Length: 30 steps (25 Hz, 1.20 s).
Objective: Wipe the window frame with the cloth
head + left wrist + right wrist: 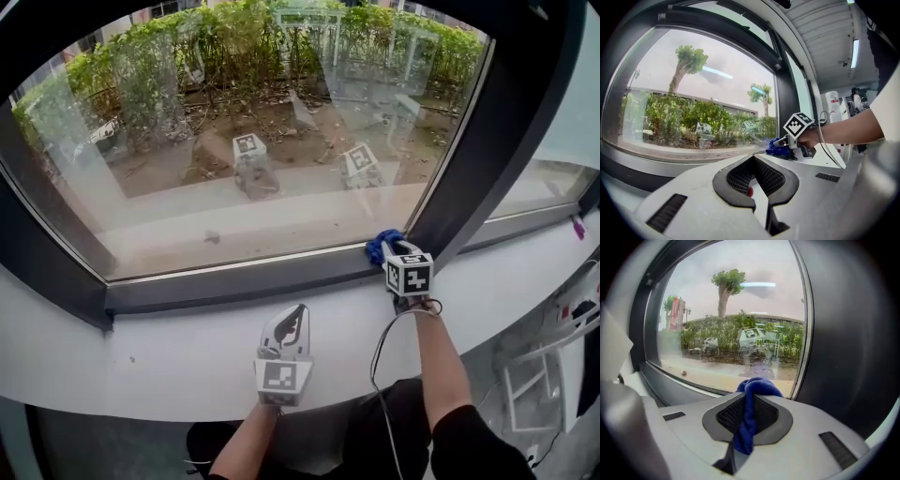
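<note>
Right gripper [392, 247] jaws clamp the cloth [377, 249] at the window frame [234, 286] corner, right of centre. Press firmly and drag steadily along the rail. Left gripper [294, 317] jaws are closed and empty.

Your head cam looks steeply down over the white sill [169, 347] at the window frame [281, 277], with the left gripper [296, 317] and right gripper [394, 248] both in shot. Left gripper cam sits low over the sill and faces along the glass [693, 93] toward the right gripper, mid-distance. Right gripper cam sits tight at the frame's lower right corner, cloth [747, 418] in the foreground. All three share that corner.
</note>
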Tool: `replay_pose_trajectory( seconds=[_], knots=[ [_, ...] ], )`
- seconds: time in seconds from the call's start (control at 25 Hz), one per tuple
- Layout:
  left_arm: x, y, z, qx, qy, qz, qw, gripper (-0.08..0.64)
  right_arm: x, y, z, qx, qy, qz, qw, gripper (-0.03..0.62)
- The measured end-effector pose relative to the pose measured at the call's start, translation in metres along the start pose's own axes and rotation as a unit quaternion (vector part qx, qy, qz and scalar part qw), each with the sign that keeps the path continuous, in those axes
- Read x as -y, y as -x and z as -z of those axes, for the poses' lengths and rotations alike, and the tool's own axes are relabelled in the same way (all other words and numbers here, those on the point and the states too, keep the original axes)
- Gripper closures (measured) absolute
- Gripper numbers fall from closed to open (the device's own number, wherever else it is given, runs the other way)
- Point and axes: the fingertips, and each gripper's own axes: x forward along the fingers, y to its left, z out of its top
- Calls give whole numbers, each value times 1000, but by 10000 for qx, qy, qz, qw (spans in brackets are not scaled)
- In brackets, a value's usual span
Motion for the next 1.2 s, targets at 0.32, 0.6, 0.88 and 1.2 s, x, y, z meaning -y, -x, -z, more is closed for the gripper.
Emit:
replay_pose_trajectory(
  seconds=[0.32,0.6,0.88,1.2],
  knots=[
    [-5,-1,3,-25,15,-42,10000,555,-47,3,-9,285,815,-596,9945,569],
    [-13,9,9,-88,28,-179,9998,555,-82,3,-17,394,1229,-704,9891,569],
    [-22,17,7,-38,-22,-300,9995,555,-119,4,-28,533,1531,-950,9822,569],
    [-34,24,7,53,-29,-486,9988,555,-130,0,-28,533,1693,-868,9803,569]
  ],
)
